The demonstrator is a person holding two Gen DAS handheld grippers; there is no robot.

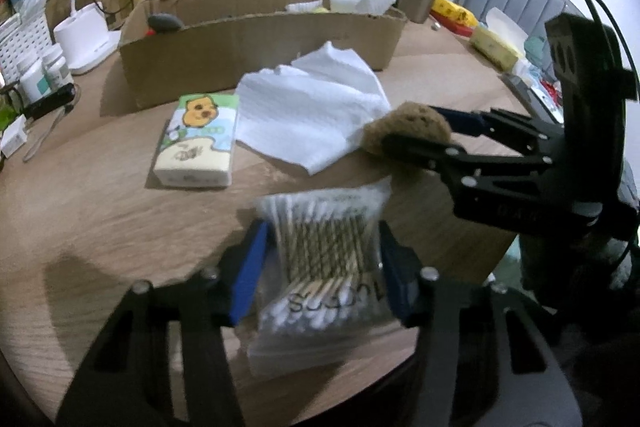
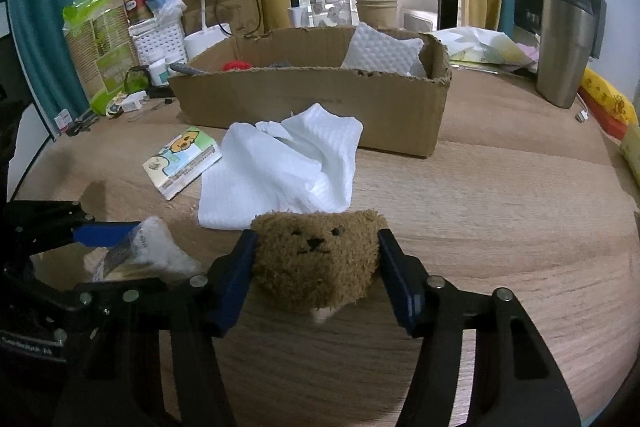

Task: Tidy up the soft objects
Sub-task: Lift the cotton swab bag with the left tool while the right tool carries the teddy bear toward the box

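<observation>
A clear bag of cotton swabs lies near the front edge of the wooden table, and my left gripper is shut on it, a blue pad pressing into each side. Beside it, my right gripper is shut on the head of a brown plush bear. The bear and the right gripper also show at the right of the left wrist view. The left gripper shows at the lower left of the right wrist view. A crumpled white cloth and a cartoon-printed tissue pack lie further in.
An open cardboard box stands behind the cloth with a white pad and small items inside. A steel tumbler stands at the back right. A white lamp base, small bottles and cables crowd the back left. Yellow packs line the right edge.
</observation>
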